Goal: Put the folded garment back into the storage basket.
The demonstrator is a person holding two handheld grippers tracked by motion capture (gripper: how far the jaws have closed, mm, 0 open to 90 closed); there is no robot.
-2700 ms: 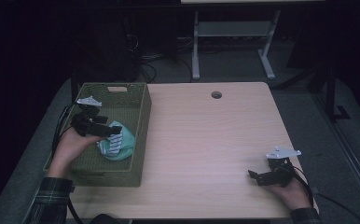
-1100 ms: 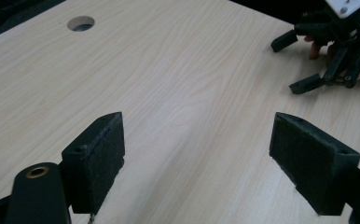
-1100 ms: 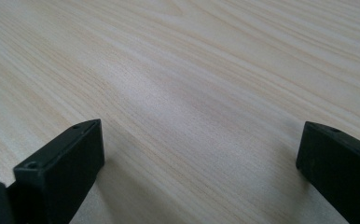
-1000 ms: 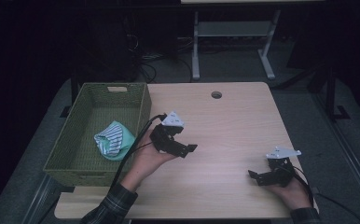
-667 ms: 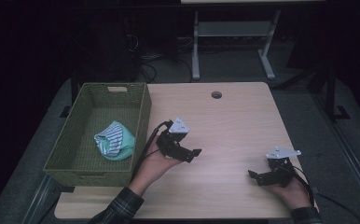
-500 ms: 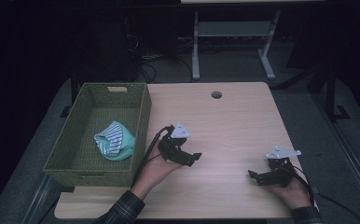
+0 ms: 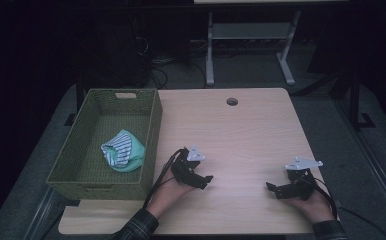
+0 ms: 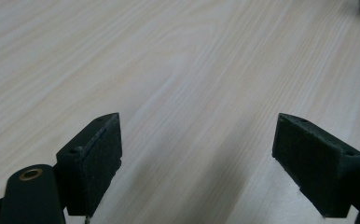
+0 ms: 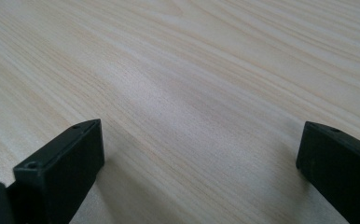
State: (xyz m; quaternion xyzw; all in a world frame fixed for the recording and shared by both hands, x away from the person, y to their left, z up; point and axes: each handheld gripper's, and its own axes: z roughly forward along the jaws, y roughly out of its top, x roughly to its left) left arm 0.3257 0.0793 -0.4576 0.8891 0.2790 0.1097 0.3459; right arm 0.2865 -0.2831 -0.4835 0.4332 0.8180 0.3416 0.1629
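Observation:
A green woven basket [image 7: 146,125] stands at the table's left side. Inside it lies a bundled teal and white striped cloth [image 7: 122,151]. My left gripper [image 7: 204,181] rests low over the table just right of the basket's front corner, open, with bare wood between its pads [image 8: 96,154]. My right gripper [image 7: 273,189] sits near the front right of the table, also open, with nothing between its pads [image 9: 71,158]. Both point toward the middle of the table.
The light wooden table [image 7: 241,135] has a round cable hole [image 7: 232,101] near its far edge. Beyond the table stand a white metal frame [image 7: 246,35] and cables on a dark floor. Dark floor borders the table's edges.
My left gripper left the cloth in the basket, came out open and moved right and toward the front edge, settling low on the table. The right gripper has stayed still.

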